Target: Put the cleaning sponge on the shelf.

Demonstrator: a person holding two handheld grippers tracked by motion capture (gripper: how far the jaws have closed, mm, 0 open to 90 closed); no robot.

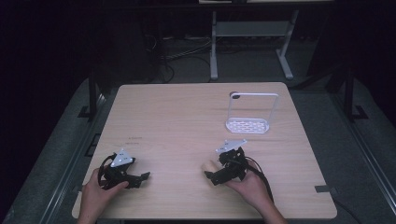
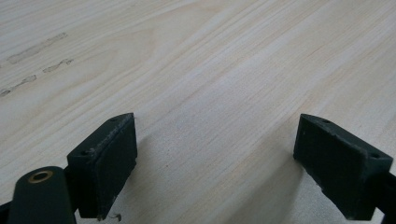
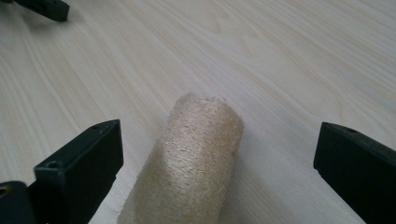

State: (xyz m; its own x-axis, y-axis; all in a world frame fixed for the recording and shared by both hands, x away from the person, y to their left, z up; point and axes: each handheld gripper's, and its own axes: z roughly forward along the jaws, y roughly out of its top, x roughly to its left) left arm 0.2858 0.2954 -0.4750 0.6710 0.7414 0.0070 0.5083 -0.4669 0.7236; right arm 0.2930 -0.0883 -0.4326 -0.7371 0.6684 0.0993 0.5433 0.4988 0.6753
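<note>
We judge the work barely begun: the loofah roll (image 3: 191, 163) lies on the wooden table (image 1: 177, 112) at lower centre of the right gripper view, between the wide-open jaws of the right gripper (image 3: 219, 163), not yet gripped. The left gripper (image 2: 215, 163), jaws also wide and holding nothing, hovers over bare tabletop. The white wire rack (image 1: 250, 112) stands empty at upper right of the high view; we read no brand or label, and the faint marks on the wood are illegible.

No legible text (table (image 1: 187, 116) marks blurred).
</note>
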